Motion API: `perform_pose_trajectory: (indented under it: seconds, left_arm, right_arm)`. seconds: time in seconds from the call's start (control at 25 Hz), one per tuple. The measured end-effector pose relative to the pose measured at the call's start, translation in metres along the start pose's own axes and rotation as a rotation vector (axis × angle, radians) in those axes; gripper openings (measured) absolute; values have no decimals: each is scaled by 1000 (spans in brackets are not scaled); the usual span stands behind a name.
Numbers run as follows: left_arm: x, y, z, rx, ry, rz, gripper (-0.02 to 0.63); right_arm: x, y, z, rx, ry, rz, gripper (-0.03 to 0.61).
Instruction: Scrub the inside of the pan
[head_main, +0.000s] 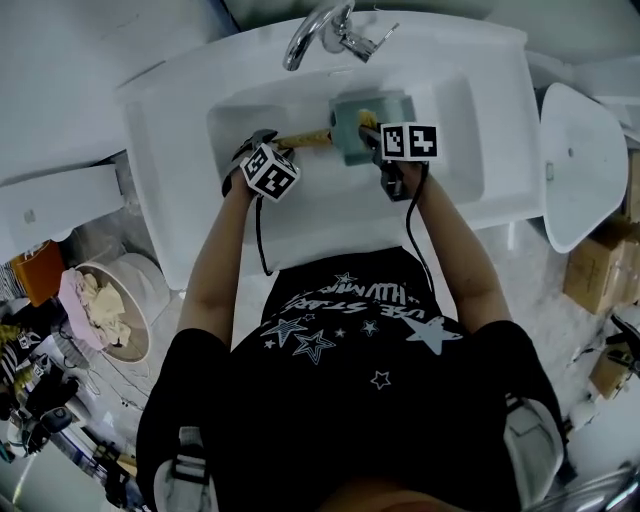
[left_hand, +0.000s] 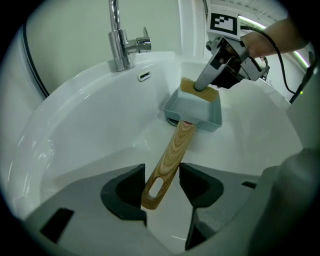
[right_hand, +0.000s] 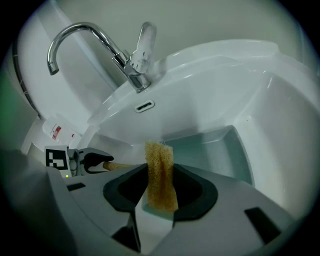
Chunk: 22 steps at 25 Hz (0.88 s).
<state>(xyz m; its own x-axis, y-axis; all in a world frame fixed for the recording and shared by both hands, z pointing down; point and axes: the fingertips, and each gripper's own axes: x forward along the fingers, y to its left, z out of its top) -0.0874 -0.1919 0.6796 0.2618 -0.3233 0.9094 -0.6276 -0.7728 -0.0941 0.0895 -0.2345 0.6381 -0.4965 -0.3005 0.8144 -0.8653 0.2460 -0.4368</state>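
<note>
Left gripper view: the left gripper (left_hand: 161, 176) straddles the tail end of the pan's wooden handle (left_hand: 172, 147). Its jaws are apart and there's a visible gap at the right-hand pad, so the handle is fenced in, not clamped. I read that as a brace to stop the pan swinging once the scrub load comes on. I'd want it closed down before any hard strokes, or the handle can rattle between the pads.

The pan (left_hand: 192, 107) sits on the floor of the sink (left_hand: 75, 125), partly over the drain. In the head view the pan body is at 12 o'clock from the person, just below the faucet (head_main: 315, 30), with the handle running to 9 o'clock. That puts each end in front of its own gripper.

Right gripper view: the right gripper (right_hand: 160, 172) is clamped on the sponge (right_hand: 160, 165). The sponge is a folded strip gripped low, with its free end proud of the tips. My guess is that keeps the soft end working while the hard jaws stay off the pan.

Seen from the left gripper, the sponge end is down inside the pan, against the wall opposite the handle, at 12 o'clock. No suds or dirt are visible, so I can't judge progress.
</note>
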Motion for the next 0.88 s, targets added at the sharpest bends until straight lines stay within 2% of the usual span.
perform_pose_trajectory:
  seconds: [0.2,0.44,0.88]
  left_arm:
    - [1,1,0,-2,32,19,222]
    - [1,-4,-1,-7,64,35,222]
    - [3,-1,-5,19,104,75,216]
  right_arm:
    - [27,-9,5,22,27,-42,155]
    - [52,-7,-1,-60,88,-45,153]
    - [76,2,-1,-70,166,0,141]
